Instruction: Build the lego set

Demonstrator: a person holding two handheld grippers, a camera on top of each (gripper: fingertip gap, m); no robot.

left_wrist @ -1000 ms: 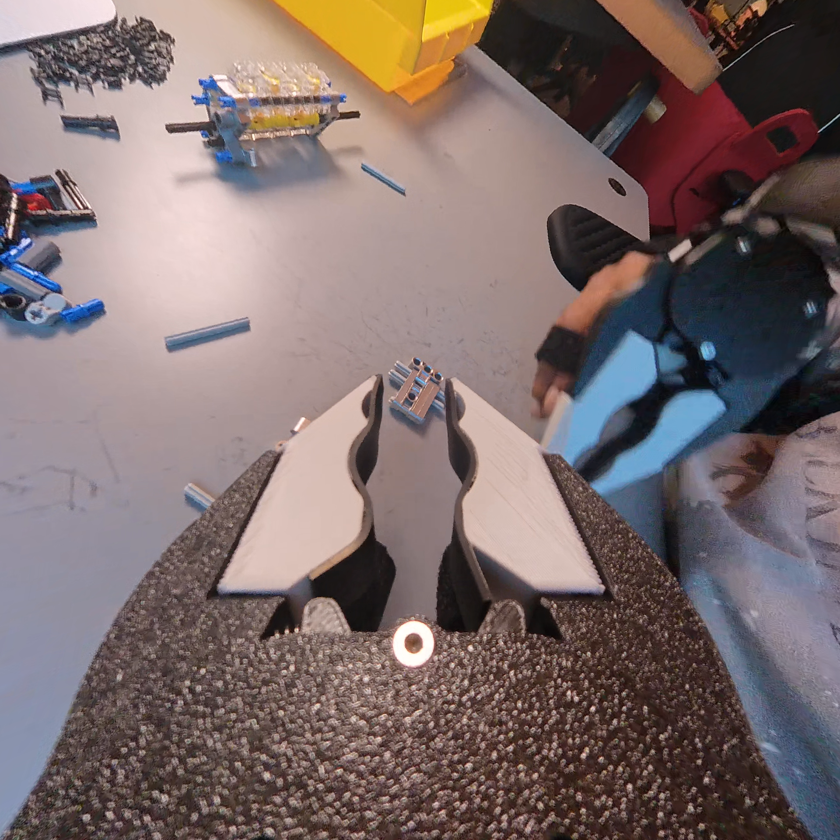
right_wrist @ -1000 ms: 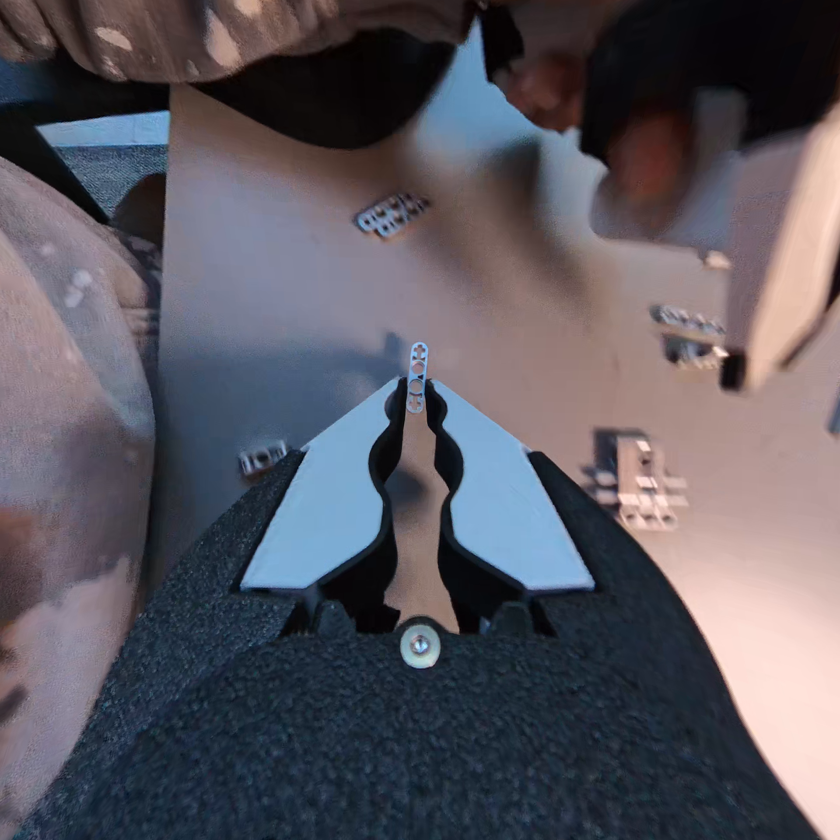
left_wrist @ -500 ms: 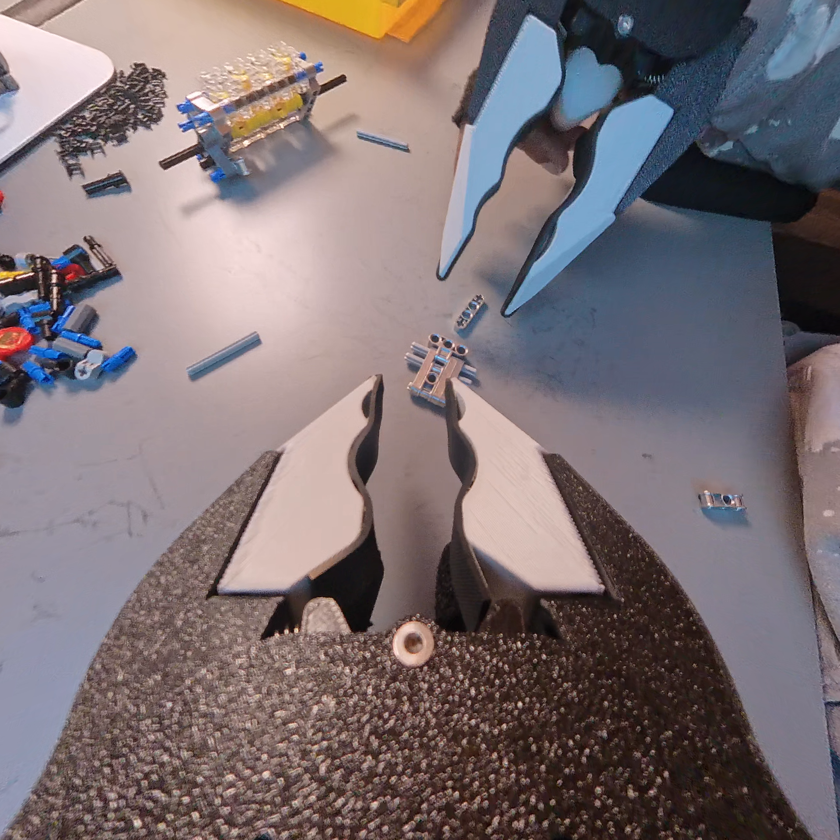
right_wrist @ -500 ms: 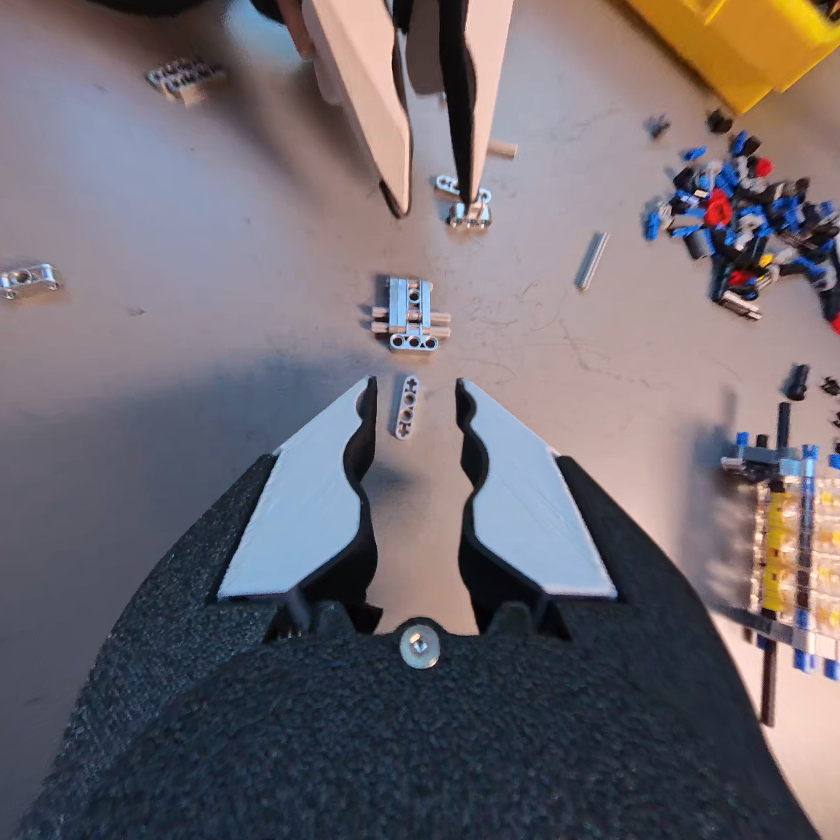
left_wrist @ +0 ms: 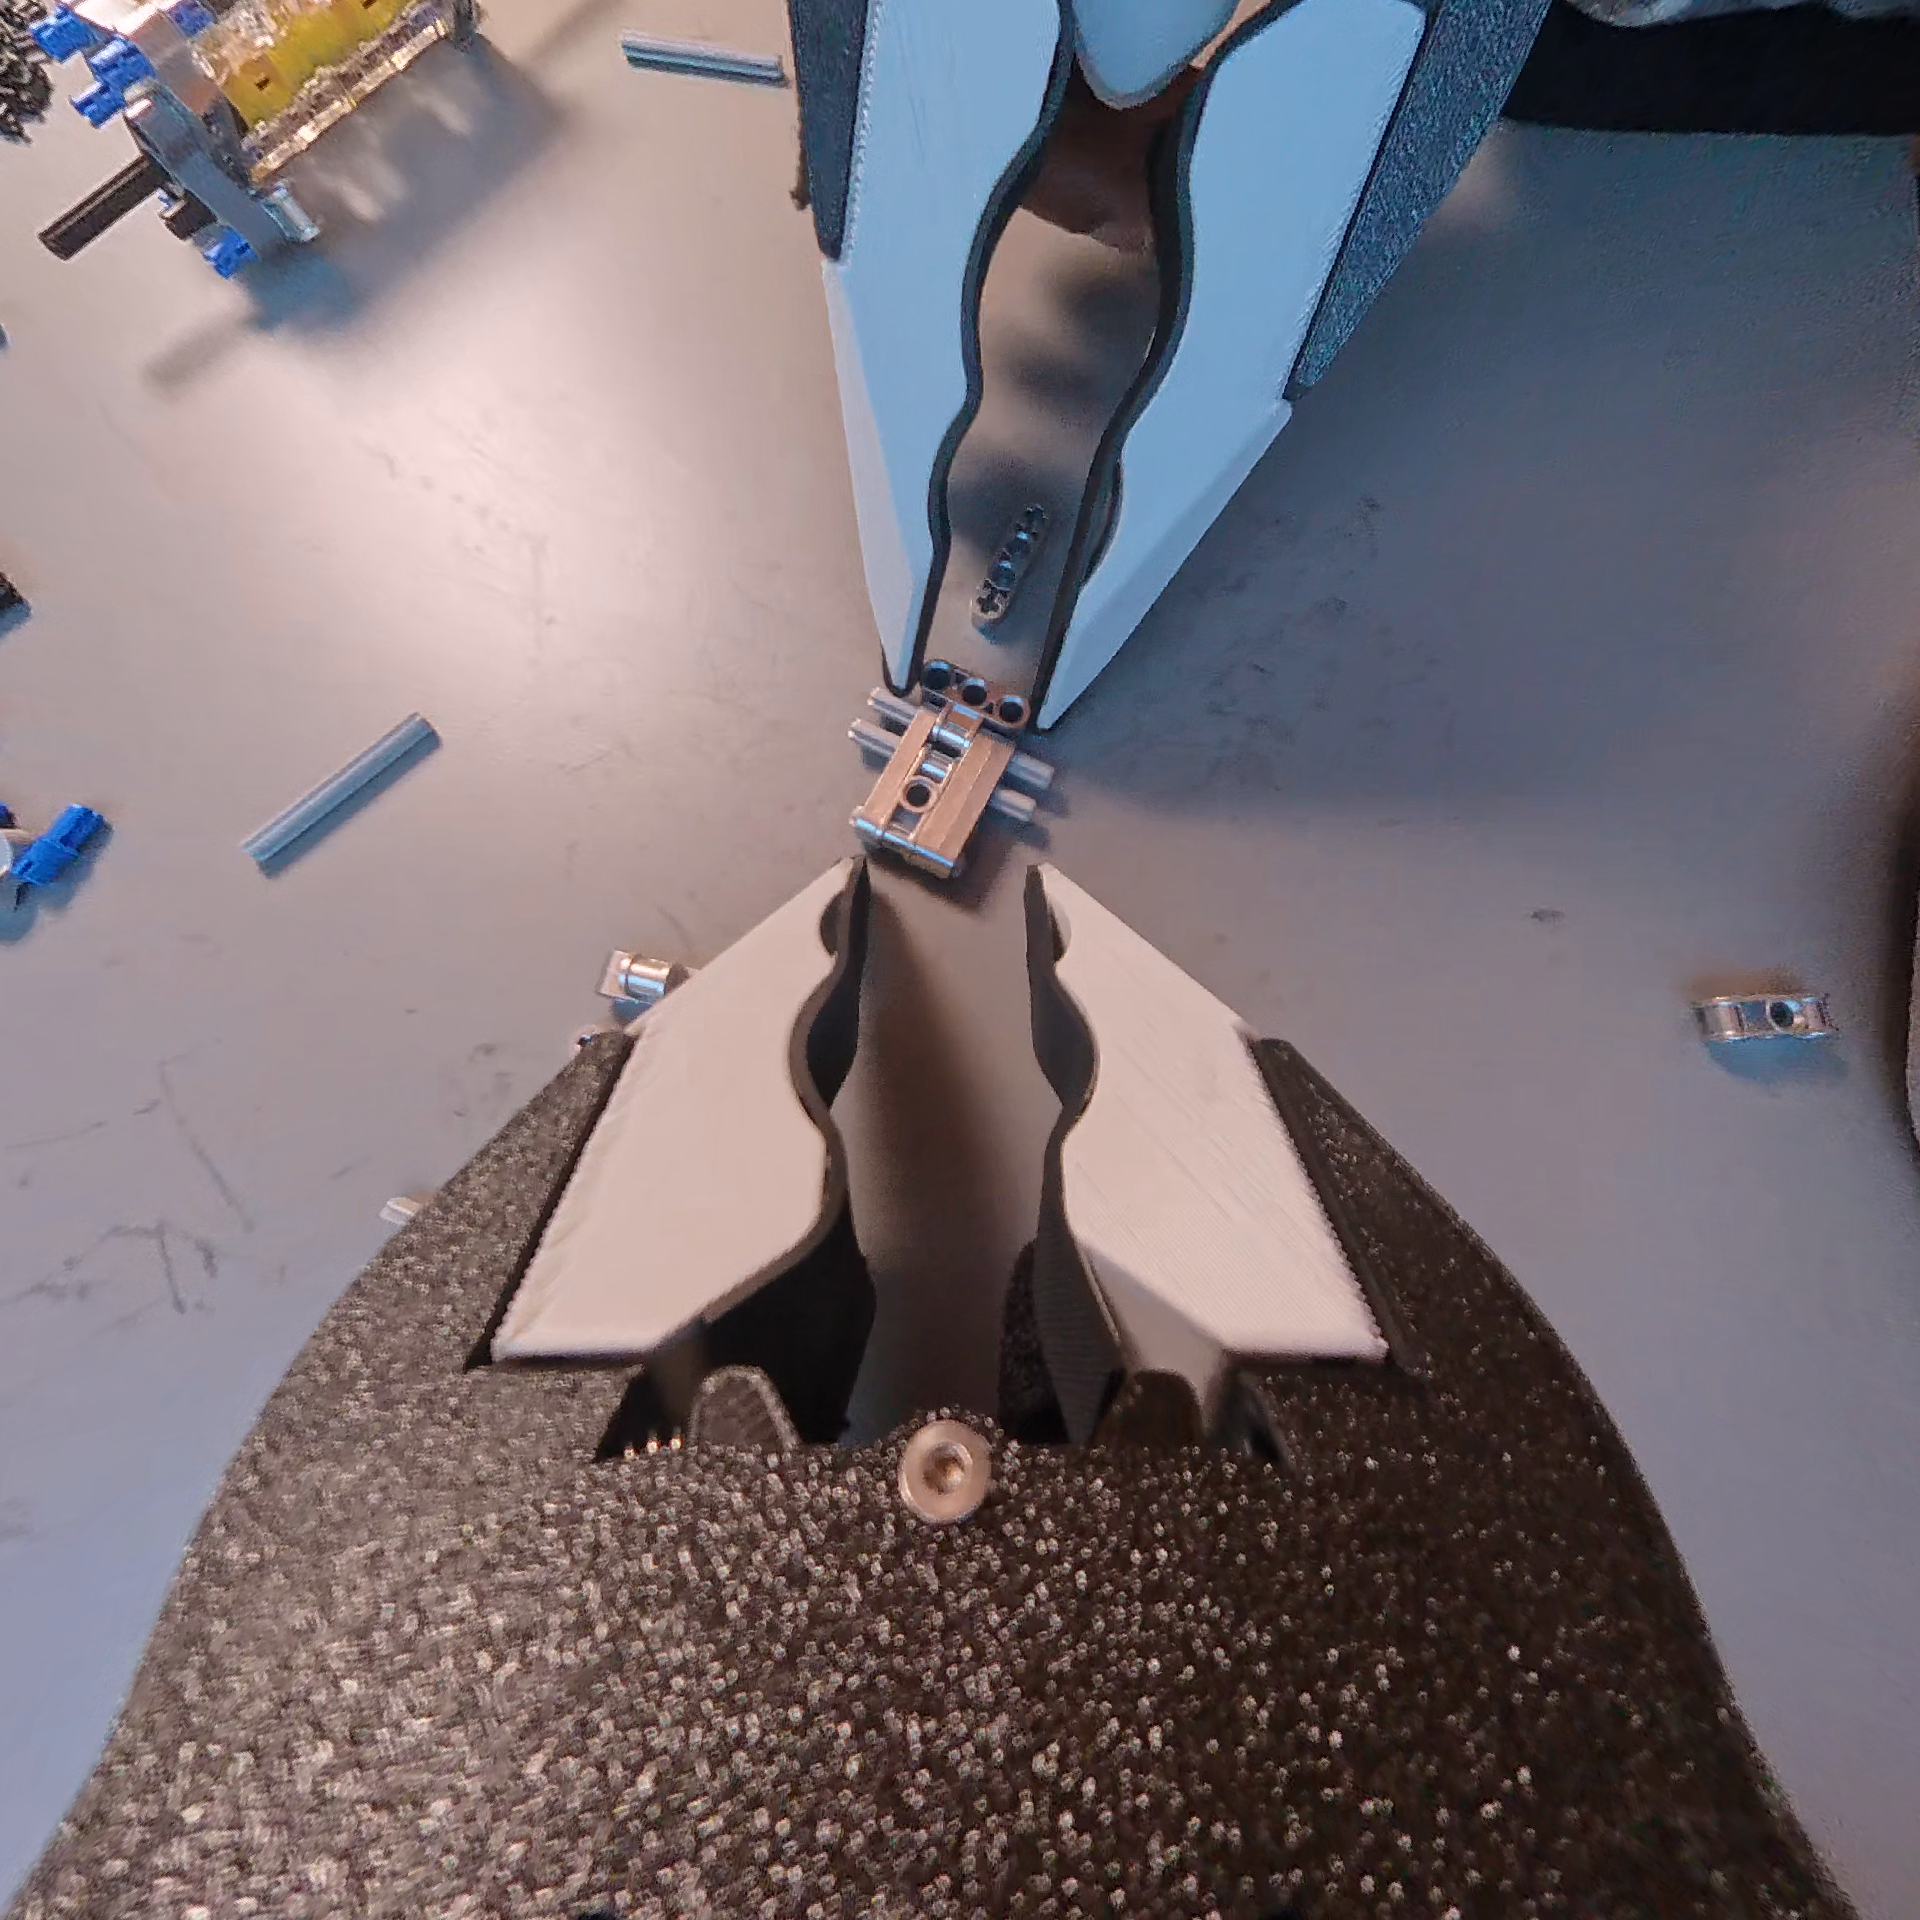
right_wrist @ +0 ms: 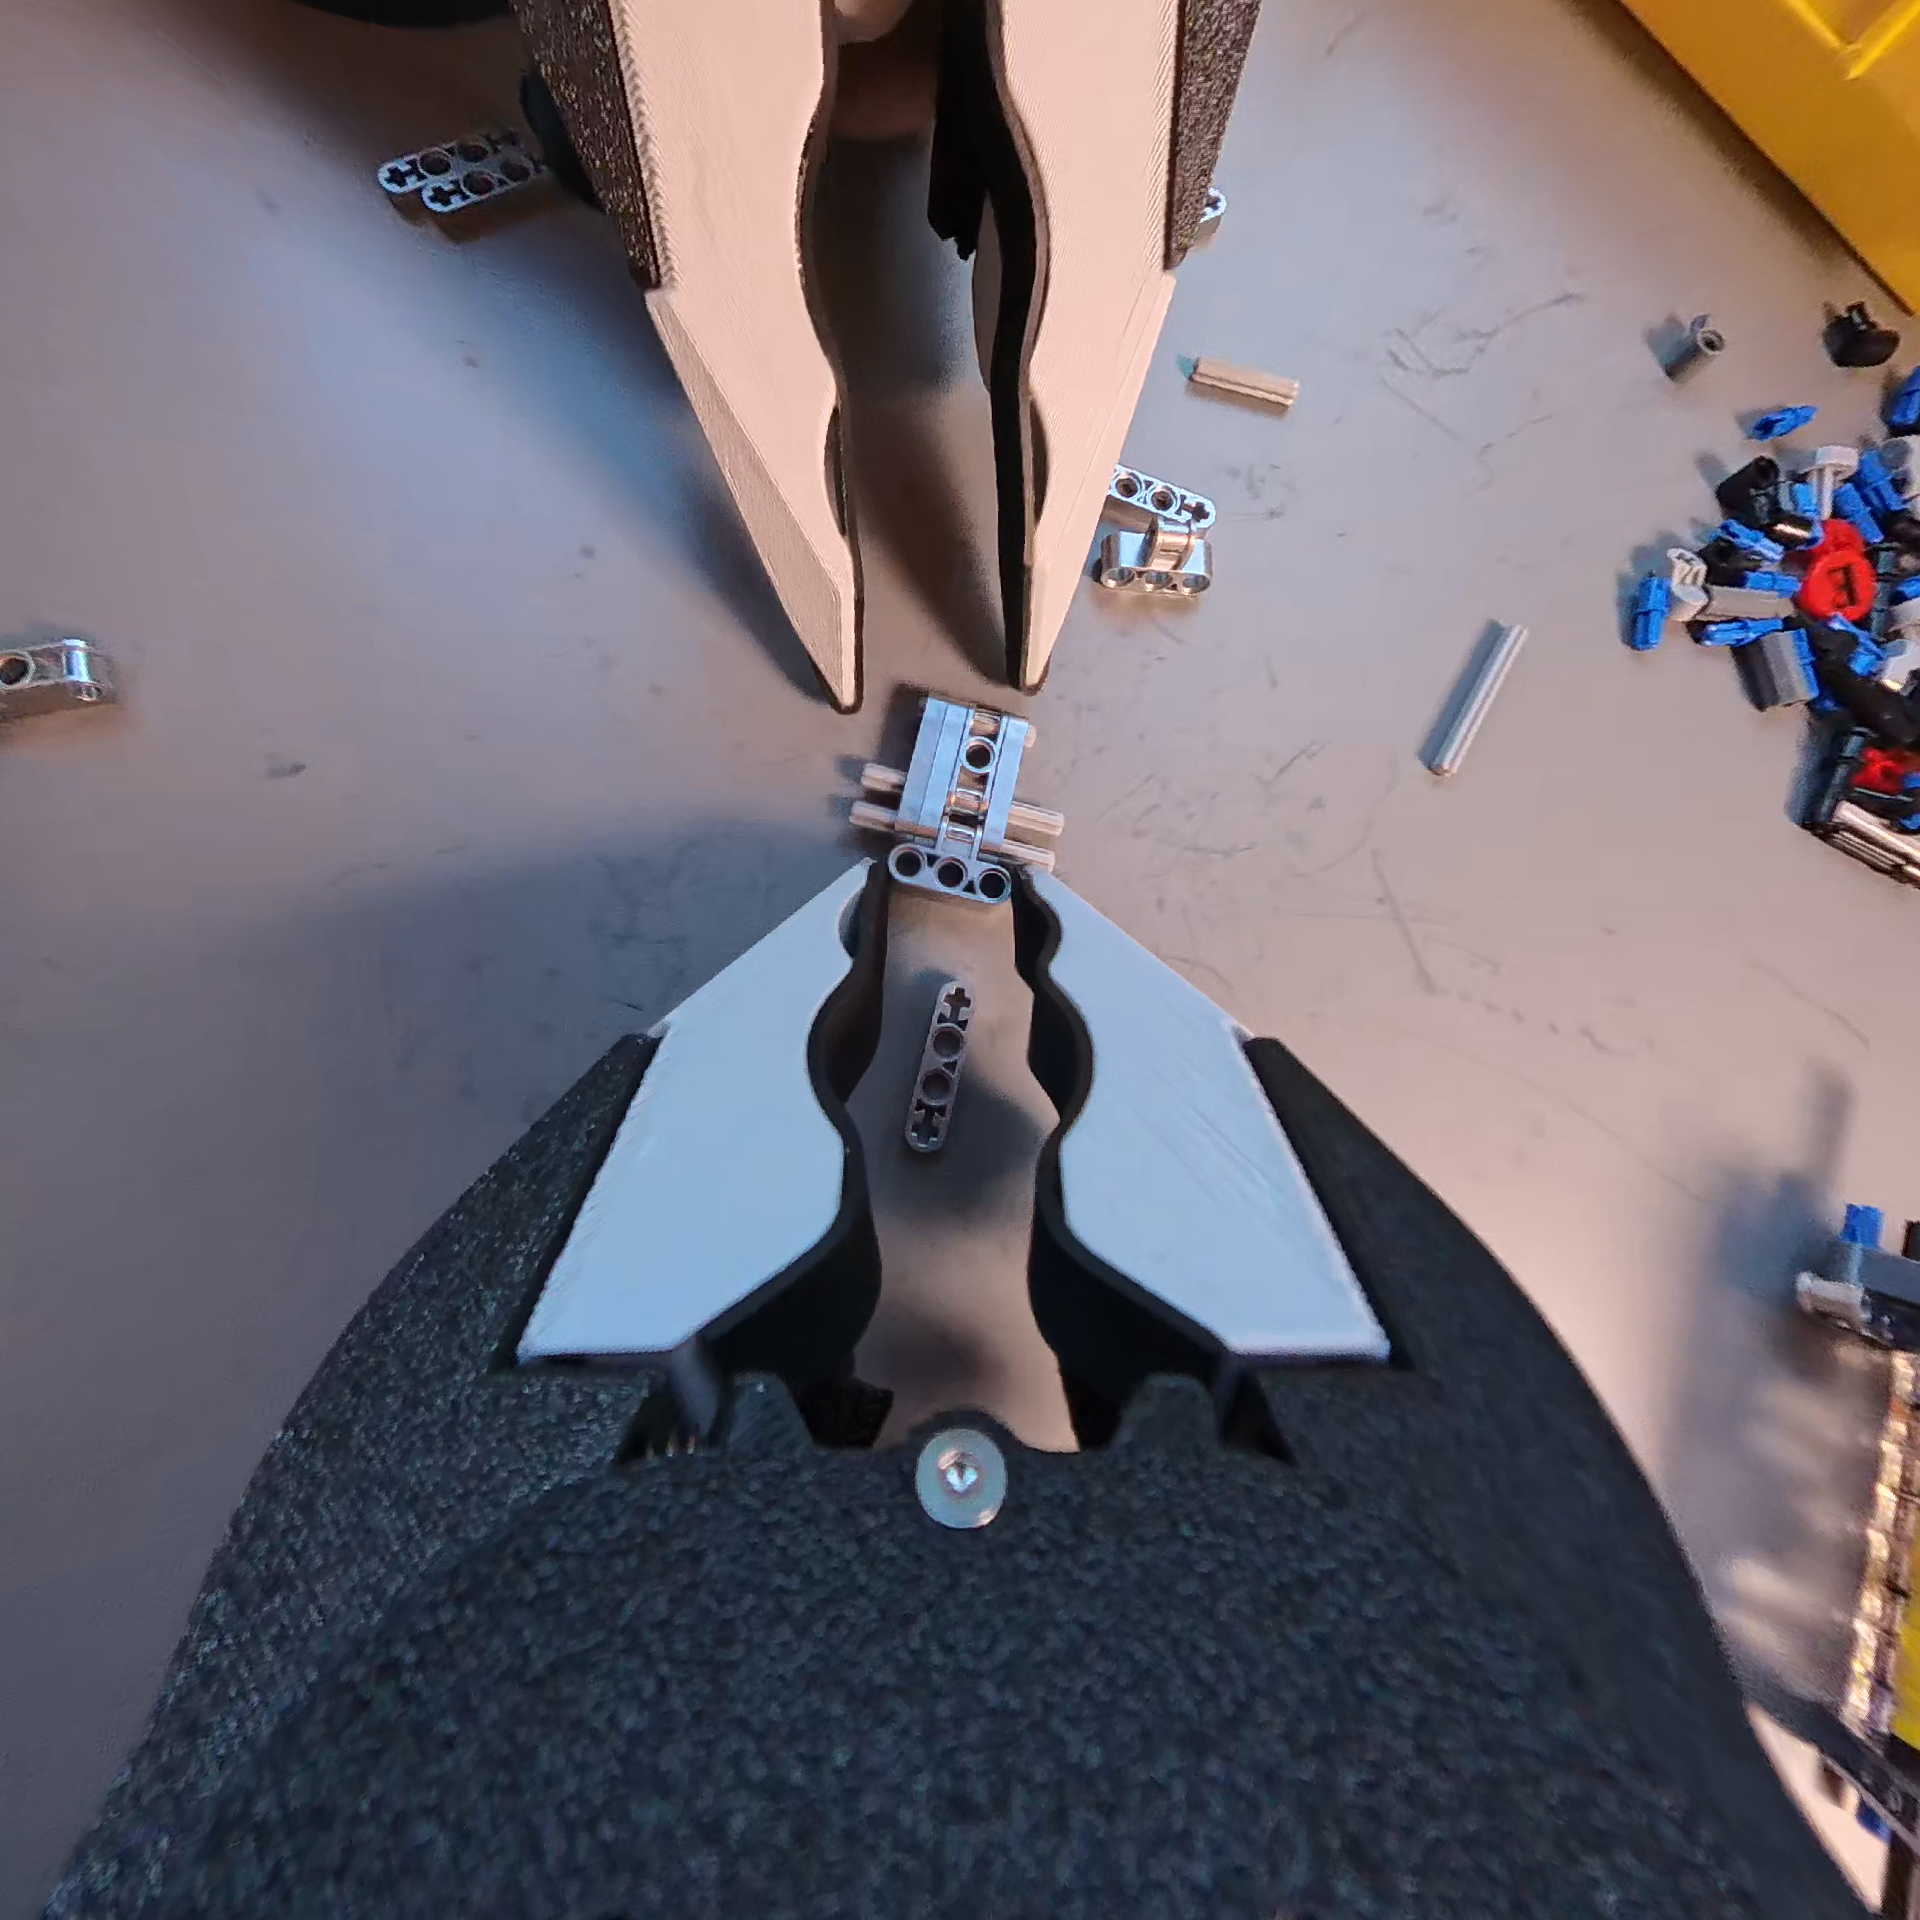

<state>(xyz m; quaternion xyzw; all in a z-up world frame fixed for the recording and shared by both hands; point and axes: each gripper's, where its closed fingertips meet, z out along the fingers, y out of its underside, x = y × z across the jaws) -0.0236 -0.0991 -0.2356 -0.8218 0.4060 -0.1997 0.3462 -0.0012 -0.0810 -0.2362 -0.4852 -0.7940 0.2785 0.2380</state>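
Both tongs are open and empty, facing each other tip to tip over the grey tabletop [left_wrist: 499, 488].

Between them lies a small light-grey plastic beam-and-axle assembly [left_wrist: 940, 790], flat on the tabletop.
- The left tongs [left_wrist: 948, 868] have their tips just short of its near end, one to each side. They grip nothing, and whether there is contact cannot be told.
- The right tongs [right_wrist: 948, 873] flank its opposite end, the three-hole beam. The jaws sit a little wider than the beam, just beside it and not clamped.
- From the right wrist view the assembly [right_wrist: 966, 800] has the left tongs [right_wrist: 937, 694] right behind it.

A thin grey flat beam with holes [right_wrist: 940, 1070] lies loose on the tabletop inside the gap of the right tongs, behind their tips. Neither finger touches it.

Around the tongs:
- A grey ridged axle rod [left_wrist: 338, 795] lies to the left of the left tongs, well apart.
- A small grey connector piece [left_wrist: 1756, 1044] lies to their right.
- A clear-and-yellow block build with blue pins [left_wrist: 260, 125] sits far ahead on the left.
- In the right wrist view, a heap of blue, black and red small parts [right_wrist: 1808, 613] lies off to the right of the right tongs.
- A grey double connector [right_wrist: 1153, 535] sits beside the left tongs' finger.
- A yellow plastic bin [right_wrist: 1818, 135] is in the far right corner.
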